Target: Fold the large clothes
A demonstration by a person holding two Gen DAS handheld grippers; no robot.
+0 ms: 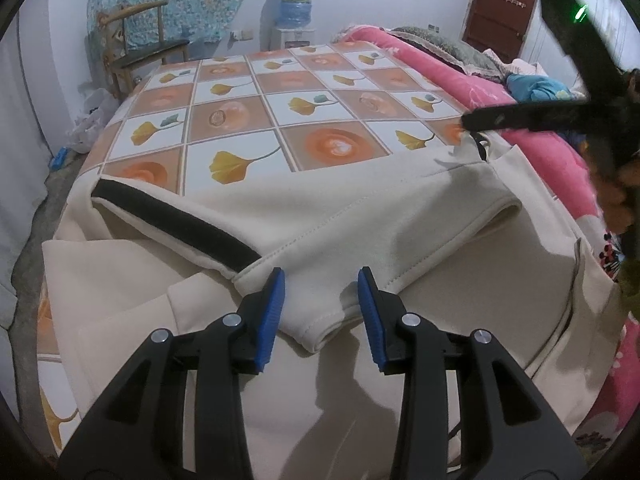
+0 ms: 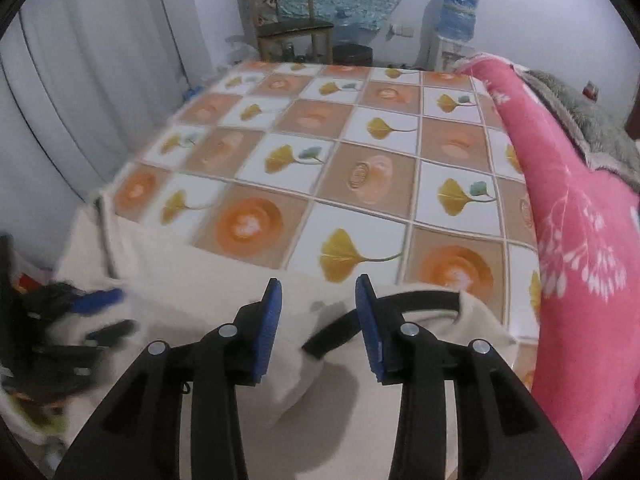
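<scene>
Our left hand-held gripper (image 1: 321,292) hangs over a folded ridge of the cream garment (image 1: 360,208), its blue pads partly apart with the cloth rising between them; we cannot see either pad pressing on it, so we read it as not gripping. Our right hand-held gripper (image 2: 319,300) stands likewise part-open above the garment's other side, just beside the black trim band (image 2: 340,328), with nothing clamped that we can make out; the view is blurred.

The garment lies spread on the near part of the worktop (image 1: 280,92), which wears a checked cloth of orange circles and yellow leaves, and a sleeve or flap with a second black band (image 1: 176,220) is laid over the body. We judge the fold to be midway: one section turned in, more to do. Next, we think, each gripper must close on an edge and carry it across together, keeping the cloth flat.

As for containers, only the water bottle (image 1: 295,2) on its dispenser by the far wall; we cannot tell how full it is.
</scene>
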